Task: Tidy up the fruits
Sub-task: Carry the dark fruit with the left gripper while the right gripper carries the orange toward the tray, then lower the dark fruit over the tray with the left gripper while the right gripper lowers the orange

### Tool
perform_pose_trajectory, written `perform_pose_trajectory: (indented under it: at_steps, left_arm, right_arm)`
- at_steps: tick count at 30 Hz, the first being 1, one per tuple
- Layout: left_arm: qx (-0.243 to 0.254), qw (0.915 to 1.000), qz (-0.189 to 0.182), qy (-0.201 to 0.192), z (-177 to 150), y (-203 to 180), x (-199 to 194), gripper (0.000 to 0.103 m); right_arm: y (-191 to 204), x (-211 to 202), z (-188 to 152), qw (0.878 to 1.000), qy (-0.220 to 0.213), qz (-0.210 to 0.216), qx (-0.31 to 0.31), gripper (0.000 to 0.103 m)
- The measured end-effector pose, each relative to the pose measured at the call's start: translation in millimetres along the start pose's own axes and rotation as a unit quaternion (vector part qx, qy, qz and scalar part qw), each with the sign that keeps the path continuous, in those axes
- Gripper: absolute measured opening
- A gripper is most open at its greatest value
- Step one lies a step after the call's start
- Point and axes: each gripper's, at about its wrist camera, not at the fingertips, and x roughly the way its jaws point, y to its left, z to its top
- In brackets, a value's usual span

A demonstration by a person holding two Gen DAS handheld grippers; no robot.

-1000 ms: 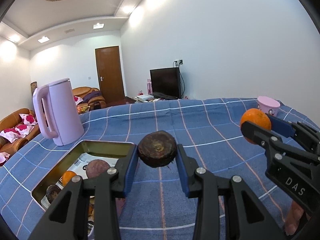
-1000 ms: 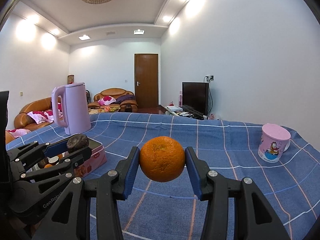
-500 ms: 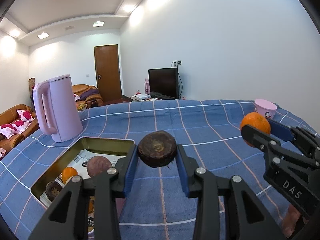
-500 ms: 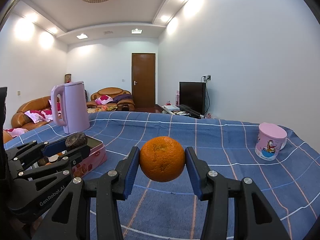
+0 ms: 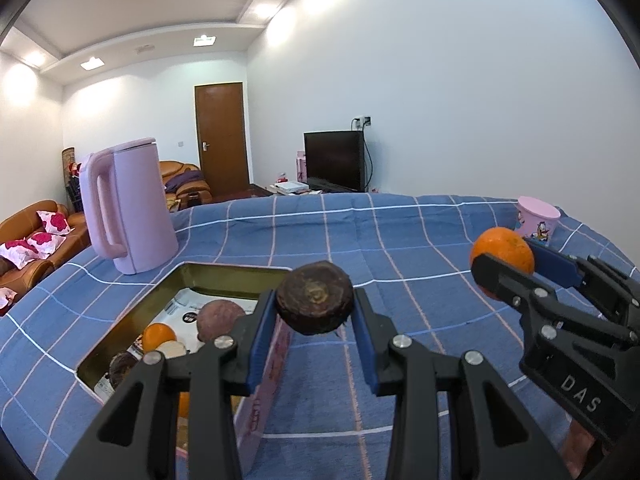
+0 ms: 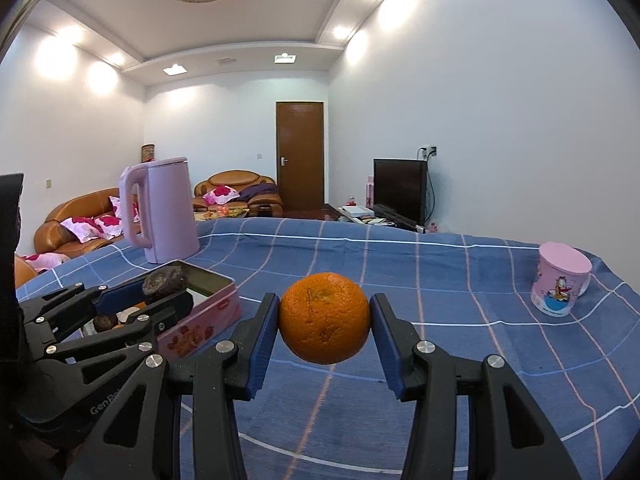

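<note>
Holding both fruits above the blue checked tabletop (image 5: 400, 240), we grip a dark brown fruit (image 5: 315, 297) in the jaws of our left gripper (image 5: 315, 320), just beside the open tin's (image 5: 236, 274) near right edge. Our right gripper (image 6: 324, 330) clamps an orange (image 6: 324, 317). Inside the tin lie a small orange (image 5: 159, 336) and a purple fruit (image 5: 221, 319). A lilac kettle (image 5: 128, 206) stands behind it; a pink mug (image 6: 562, 288) sits far right.

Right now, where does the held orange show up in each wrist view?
Left wrist: orange at right edge, in the right gripper, before the pink mug.
Right wrist: orange centre frame between the jaws.
Shared landmark: lilac kettle, far left.
</note>
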Motion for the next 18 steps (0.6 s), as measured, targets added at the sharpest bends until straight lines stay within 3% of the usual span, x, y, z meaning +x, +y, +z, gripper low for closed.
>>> perform_pose_trajectory:
  at_steps: [18]
  left_arm:
    - [-0.026,0.9987,0.040,0.015,0,47,1,0.039]
  right_arm:
    - [38,21,7,0.999,0.011,0.048,-0.016,0.048]
